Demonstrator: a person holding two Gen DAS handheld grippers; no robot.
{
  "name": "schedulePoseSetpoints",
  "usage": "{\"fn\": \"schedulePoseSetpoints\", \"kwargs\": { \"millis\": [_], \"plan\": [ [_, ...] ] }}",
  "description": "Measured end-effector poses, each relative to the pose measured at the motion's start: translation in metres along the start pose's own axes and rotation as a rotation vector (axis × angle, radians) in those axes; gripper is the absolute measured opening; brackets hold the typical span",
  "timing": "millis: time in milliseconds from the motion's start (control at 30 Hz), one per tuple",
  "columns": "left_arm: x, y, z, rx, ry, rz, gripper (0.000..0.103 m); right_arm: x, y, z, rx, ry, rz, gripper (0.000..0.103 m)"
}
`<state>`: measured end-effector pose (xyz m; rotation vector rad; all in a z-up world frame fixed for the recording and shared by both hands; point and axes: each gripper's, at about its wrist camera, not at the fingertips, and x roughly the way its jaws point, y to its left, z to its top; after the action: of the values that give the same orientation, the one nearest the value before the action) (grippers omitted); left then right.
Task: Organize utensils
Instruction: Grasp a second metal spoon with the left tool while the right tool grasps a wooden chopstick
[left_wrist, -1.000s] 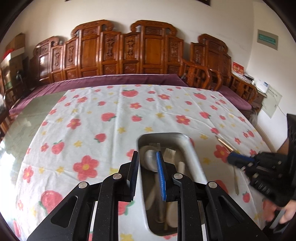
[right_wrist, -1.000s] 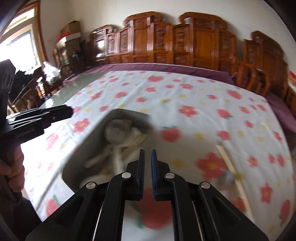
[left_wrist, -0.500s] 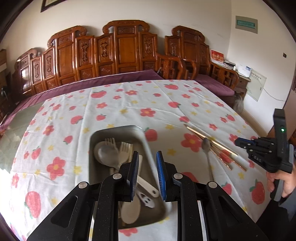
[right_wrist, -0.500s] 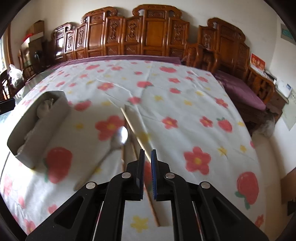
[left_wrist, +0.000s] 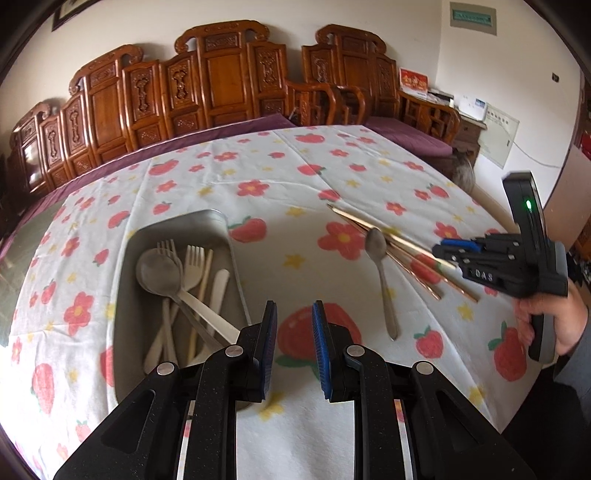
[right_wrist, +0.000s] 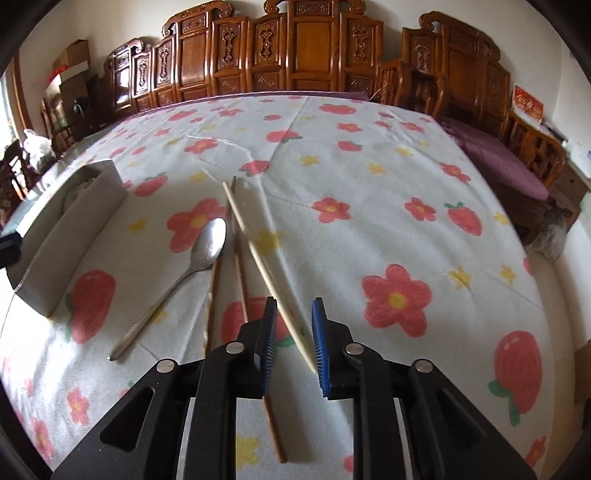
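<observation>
Right tongs (right_wrist: 293, 343) just parted, straddling a pale chopstick (right_wrist: 258, 254) without pressing it.
Left tongs (left_wrist: 294, 350) released, empty; metal tray (left_wrist: 125, 295) left of them, spoon (left_wrist: 380, 266) ahead-right on counter (left_wrist: 277, 173).

One rectangular grey metal tray (left_wrist: 177, 221) sits near left. It holds one large metal spoon (left_wrist: 159, 273), two forks, namely one grey fork (left_wrist: 168, 247) and one cream plastic fork (left_wrist: 194, 256), plus one cream plastic knife (left_wrist: 221, 284) and one thin pale stick (left_wrist: 205, 273); the handles overlap nearer in, so further pieces can't be counted. To the right, one white flower-and-strawberry tablecloth (right_wrist: 369, 166) carries one small metal teaspoon (right_wrist: 210, 240) and three chopsticks: one pale wooden chopstick (right_wrist: 258, 258) and two reddish-brown chopsticks (right_wrist: 213, 295).
</observation>
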<state>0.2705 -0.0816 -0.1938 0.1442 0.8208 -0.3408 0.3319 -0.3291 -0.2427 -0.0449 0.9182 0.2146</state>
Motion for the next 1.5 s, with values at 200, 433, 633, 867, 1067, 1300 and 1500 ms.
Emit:
{"fn": "schedulePoseSetpoints", "kwargs": {
  "millis": [200,433,633,867,1067,1300,1500],
  "plan": [
    [0.012,-0.012,-0.004,0.032,0.034,0.004,0.018,0.010,0.008,0.009,-0.046,0.005,0.021,0.021],
    [0.026,-0.022,-0.007,0.042,0.071,-0.007,0.018,0.023,0.004,0.012,-0.047,0.046,0.014,0.021],
    [0.041,-0.037,-0.002,0.059,0.101,-0.025,0.018,0.021,-0.005,0.010,-0.024,0.059,0.014,0.009],
    [0.070,-0.055,0.016,0.051,0.129,-0.067,0.019,0.013,-0.019,0.009,0.020,0.043,-0.002,0.006],
    [0.101,-0.071,0.030,0.071,0.142,-0.093,0.031,0.013,-0.026,0.009,0.037,0.036,0.001,0.006],
    [0.134,-0.083,0.044,0.126,0.172,-0.068,0.031,0.011,-0.028,0.011,0.056,0.020,0.014,0.006],
    [0.146,-0.083,0.055,0.120,0.176,-0.082,0.032,0.010,-0.031,0.011,0.073,0.014,0.026,0.006]
  ]
}}
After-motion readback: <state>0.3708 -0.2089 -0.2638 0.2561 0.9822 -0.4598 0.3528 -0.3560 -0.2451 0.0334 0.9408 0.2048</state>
